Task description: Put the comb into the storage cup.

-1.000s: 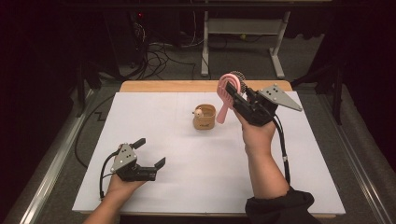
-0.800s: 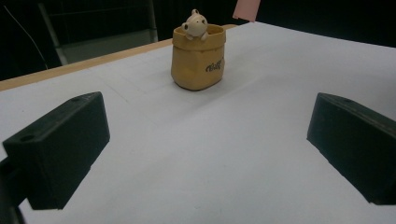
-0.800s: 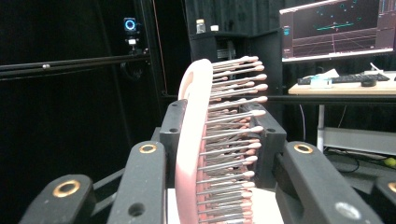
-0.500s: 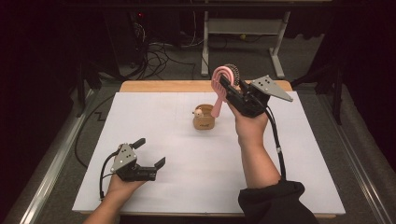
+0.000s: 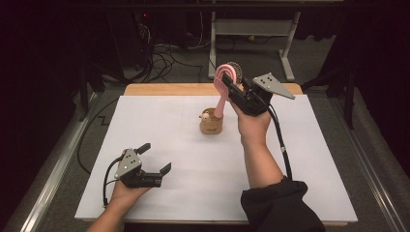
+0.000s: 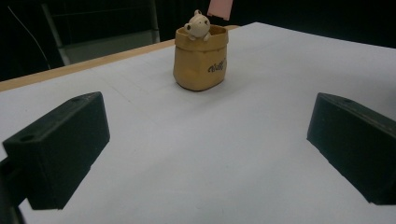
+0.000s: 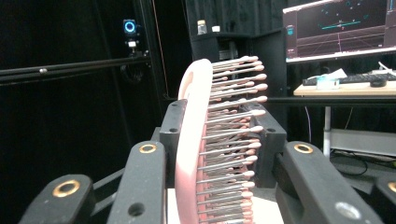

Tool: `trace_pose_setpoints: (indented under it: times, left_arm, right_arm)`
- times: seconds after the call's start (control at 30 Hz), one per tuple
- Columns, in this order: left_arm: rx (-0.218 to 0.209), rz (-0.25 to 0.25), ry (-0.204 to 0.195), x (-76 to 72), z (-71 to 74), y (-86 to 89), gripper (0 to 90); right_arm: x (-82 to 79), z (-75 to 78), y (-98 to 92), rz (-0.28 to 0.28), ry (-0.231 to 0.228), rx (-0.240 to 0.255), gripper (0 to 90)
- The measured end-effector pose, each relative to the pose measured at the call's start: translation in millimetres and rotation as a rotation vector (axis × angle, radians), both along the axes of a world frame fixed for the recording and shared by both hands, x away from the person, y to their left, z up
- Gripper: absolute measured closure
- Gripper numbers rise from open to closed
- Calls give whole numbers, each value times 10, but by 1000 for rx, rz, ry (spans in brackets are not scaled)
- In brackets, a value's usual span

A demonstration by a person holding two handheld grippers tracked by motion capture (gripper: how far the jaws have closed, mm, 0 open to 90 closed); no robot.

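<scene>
My right gripper [image 5: 230, 86] is shut on a pink hairbrush [image 5: 223, 89], held upright above a small tan pot [image 5: 211, 123] with a little bear figure [image 5: 206, 116] at its rim. The brush handle reaches down to the pot's opening. In the right gripper view the brush head [image 7: 212, 140] stands between the jaws, bristles pointing right. My left gripper [image 5: 154, 158] rests open on the white table [image 5: 159, 125] at the near left, nothing between its jaws. The left gripper view looks toward the pot [image 6: 201, 58] and the bear [image 6: 197, 25], with the pink handle tip [image 6: 219, 8] above.
A wooden strip [image 5: 169, 89] runs along the table's far edge. Beyond it are floor cables [image 5: 164, 53] and a metal frame [image 5: 251, 29]. A monitor [image 7: 341, 28] and a desk [image 7: 345, 86] stand far behind the brush in the right gripper view.
My right gripper has carried the hairbrush leftward and farther back, bringing its handle over the pot. The left gripper has stayed still.
</scene>
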State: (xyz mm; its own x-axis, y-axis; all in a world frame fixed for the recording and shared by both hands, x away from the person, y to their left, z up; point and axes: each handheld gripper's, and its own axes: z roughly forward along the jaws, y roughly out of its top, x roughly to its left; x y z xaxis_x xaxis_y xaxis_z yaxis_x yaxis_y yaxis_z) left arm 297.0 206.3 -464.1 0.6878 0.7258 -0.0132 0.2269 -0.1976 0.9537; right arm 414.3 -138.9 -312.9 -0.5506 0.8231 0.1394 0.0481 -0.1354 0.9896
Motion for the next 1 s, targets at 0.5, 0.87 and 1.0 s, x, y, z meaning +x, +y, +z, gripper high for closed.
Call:
trace_pose_setpoints:
  times: [0.5,0.87,1.0]
  left_arm:
    - [4,3,-2,2,-8,5,0]
    - [6,4,-2,0,-9,7,0]
    - [8,2,-2,-1,-9,6,0]
  right_arm:
    - [177,-177,147,-6,33,-68,657]
    - [226,-301,219,-3,44,-86,657]
    - [228,-340,255,-1,43,-108,657]
